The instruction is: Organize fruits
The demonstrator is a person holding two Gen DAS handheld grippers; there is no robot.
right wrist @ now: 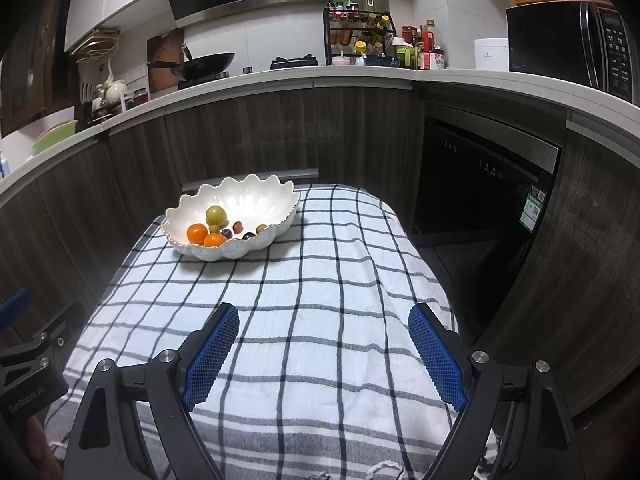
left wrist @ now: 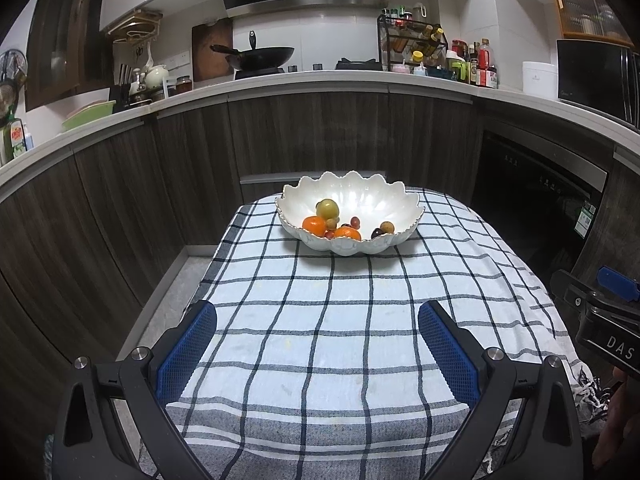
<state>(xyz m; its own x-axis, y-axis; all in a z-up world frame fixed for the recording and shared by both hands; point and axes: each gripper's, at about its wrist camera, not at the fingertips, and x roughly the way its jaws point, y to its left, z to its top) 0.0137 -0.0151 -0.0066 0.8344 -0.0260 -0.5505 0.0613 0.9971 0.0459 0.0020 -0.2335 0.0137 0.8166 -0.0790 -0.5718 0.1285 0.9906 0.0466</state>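
Note:
A white scalloped bowl (left wrist: 372, 196) stands at the far end of the checked tablecloth (left wrist: 320, 320). In it lie a yellow-green fruit (left wrist: 327, 208), two oranges (left wrist: 314, 225), and several small dark and tan fruits (left wrist: 387, 227). The bowl also shows in the right wrist view (right wrist: 256, 196), far left of centre. My left gripper (left wrist: 318, 314) is open and empty over the near half of the cloth. My right gripper (right wrist: 324, 316) is open and empty, also well short of the bowl. Part of the right gripper body (left wrist: 600, 312) shows at the left view's right edge.
The small table is ringed by dark wood cabinets (left wrist: 304, 136) under a white counter. A black built-in appliance (right wrist: 480, 184) sits to the right. The counter holds a wok (left wrist: 260, 58), a spice rack (left wrist: 412, 42), bottles and a microwave (right wrist: 568, 44).

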